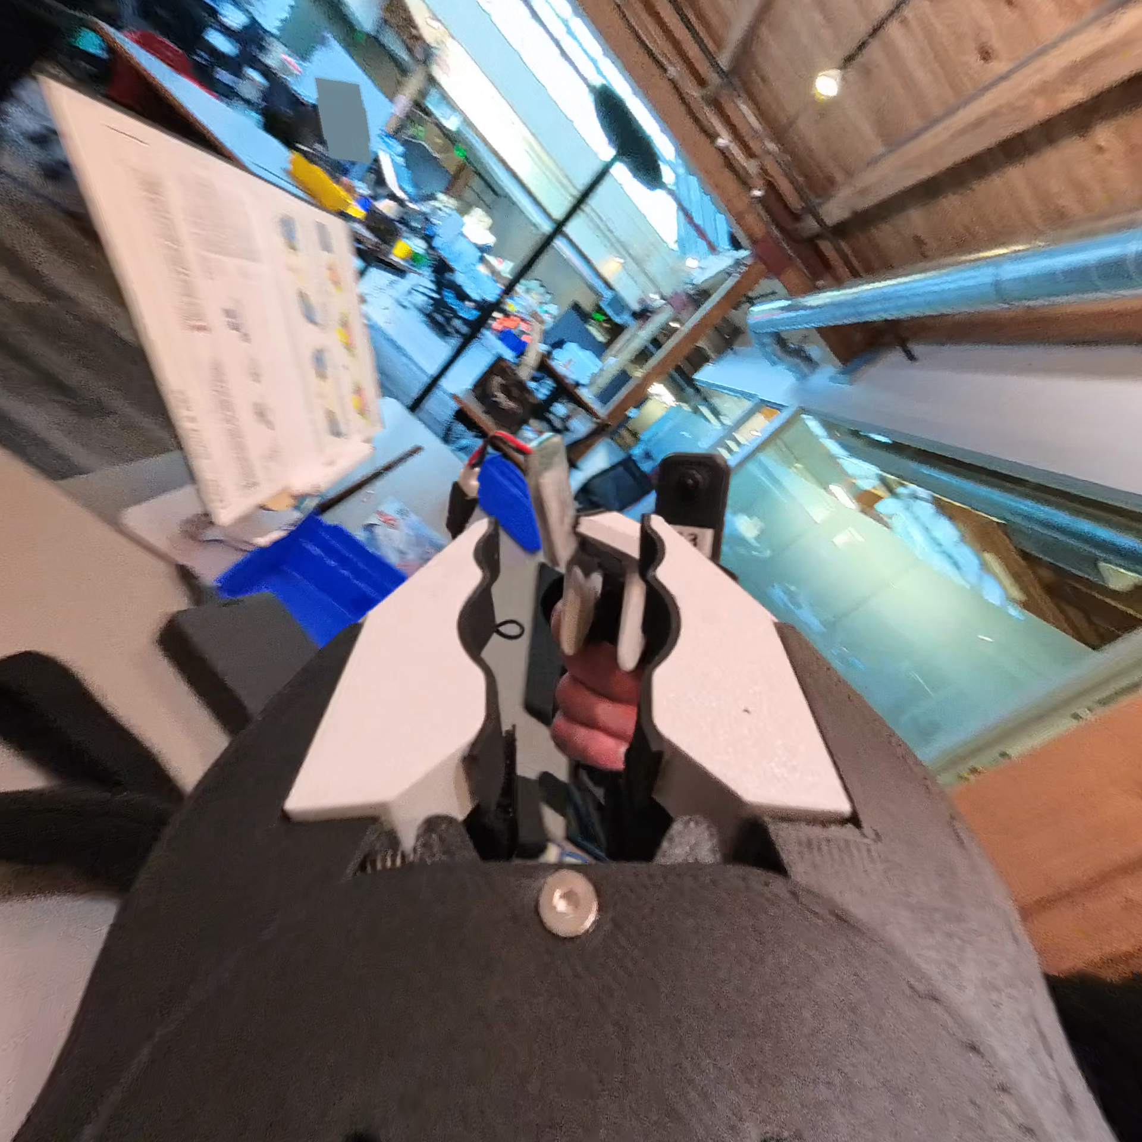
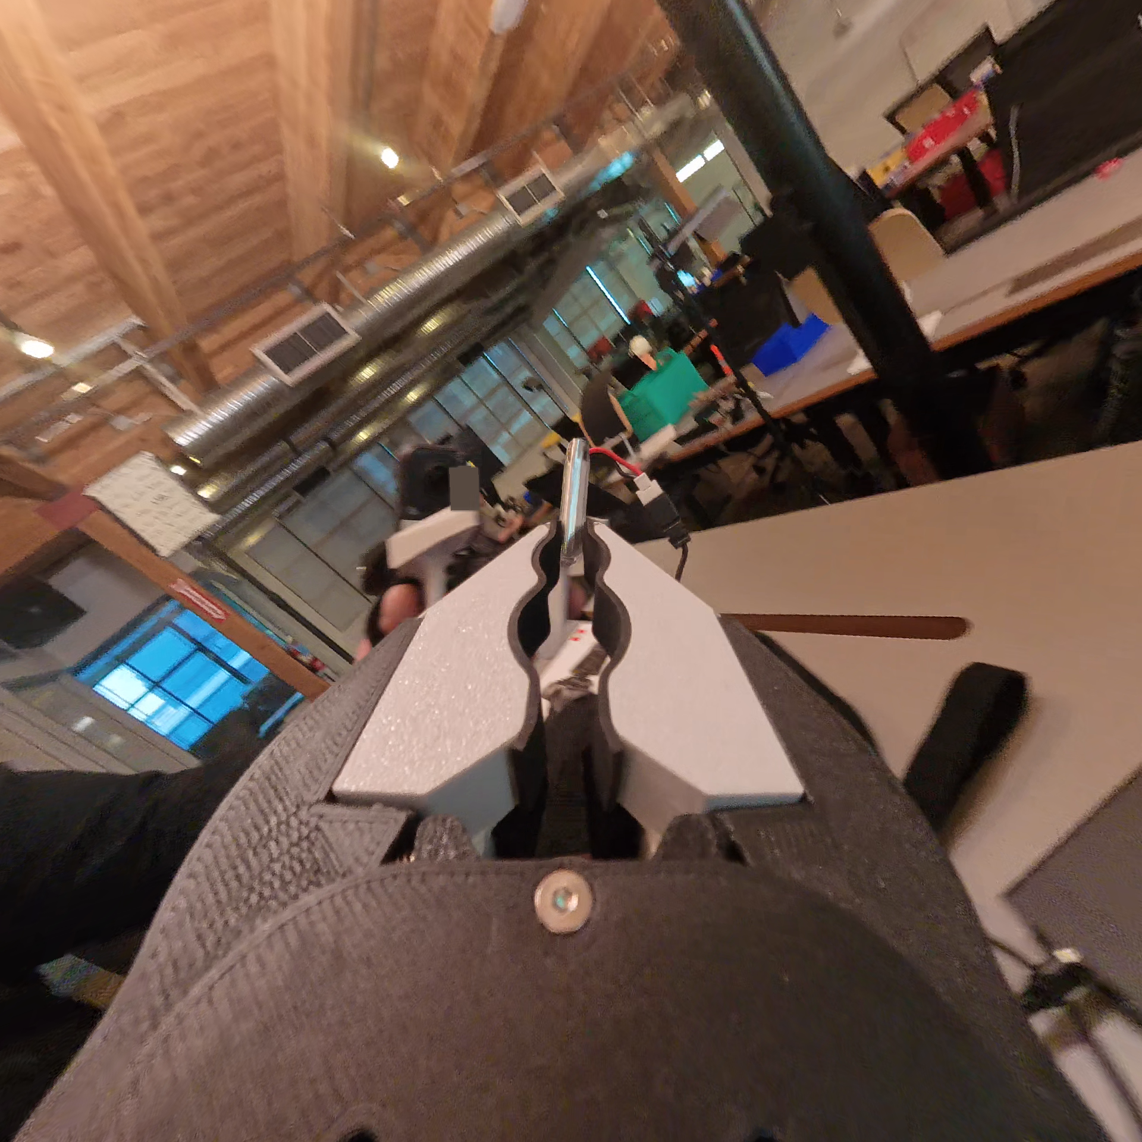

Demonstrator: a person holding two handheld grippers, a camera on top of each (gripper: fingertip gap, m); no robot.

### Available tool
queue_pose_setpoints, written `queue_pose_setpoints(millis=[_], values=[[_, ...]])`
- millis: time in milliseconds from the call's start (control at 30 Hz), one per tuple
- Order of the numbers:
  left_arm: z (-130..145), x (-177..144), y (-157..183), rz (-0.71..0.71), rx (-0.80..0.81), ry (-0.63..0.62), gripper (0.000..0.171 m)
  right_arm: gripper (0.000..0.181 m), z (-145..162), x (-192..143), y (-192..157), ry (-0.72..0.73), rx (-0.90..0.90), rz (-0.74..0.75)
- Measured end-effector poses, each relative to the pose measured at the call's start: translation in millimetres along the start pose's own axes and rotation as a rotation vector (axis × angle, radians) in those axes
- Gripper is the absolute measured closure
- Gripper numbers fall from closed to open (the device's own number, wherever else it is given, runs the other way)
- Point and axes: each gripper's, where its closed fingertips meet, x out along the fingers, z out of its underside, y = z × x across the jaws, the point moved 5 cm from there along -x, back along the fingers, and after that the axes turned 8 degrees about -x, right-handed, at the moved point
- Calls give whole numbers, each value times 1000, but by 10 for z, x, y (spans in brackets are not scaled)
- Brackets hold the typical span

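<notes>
Your right gripper (image 2: pixel 571 544) pinches the flat silver battery pack (image 2: pixel 573 494) at frame centre; keep that squeeze steady. Your left gripper (image 1: pixel 565 556) stands parted beside it, touching nothing clearly.

Wooden ceiling (image 2: pixel 185 123) with silver ducts (image 2: pixel 371 309), tall windows (image 1: pixel 865 587), and grey tables (image 2: pixel 927 556).

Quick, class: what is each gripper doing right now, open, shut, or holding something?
Left gripper: open, holding nothing; the right gripper is in front of it.
Right gripper: shut on a thin silver battery pack with red and black wires.
</notes>
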Motion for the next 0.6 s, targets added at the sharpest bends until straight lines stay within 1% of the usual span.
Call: queue_pose_setpoints(millis=[67,133,200,300,367,433,533,567,600], values=[[-73,-102,-207,-120,34,8,122,177,1,149,314,-42,24,20],[-42,-240,-323,-215,85,-13,113,177,37,279,643,-109,16,67],[61,-392,-385,-291,153,-76,114,177,119,393,1008,-204,2,151],[285,-645,-462,-424,282,-183,113,177,295,573,1480,-353,-18,232],[446,-771,-469,-472,353,-240,112,177,403,680,1748,-442,-32,283],[579,-863,-447,-500,405,-304,111,177,529,779,1958,-557,-64,334],[657,-980,-391,-531,447,-333,109,176,741,891,2142,-752,-150,371],[679,-1012,-372,-529,449,-343,108,175,788,899,2181,-804,-185,385],[699,-1043,-352,-524,451,-352,108,172,808,915,2191,-826,-211,385]])
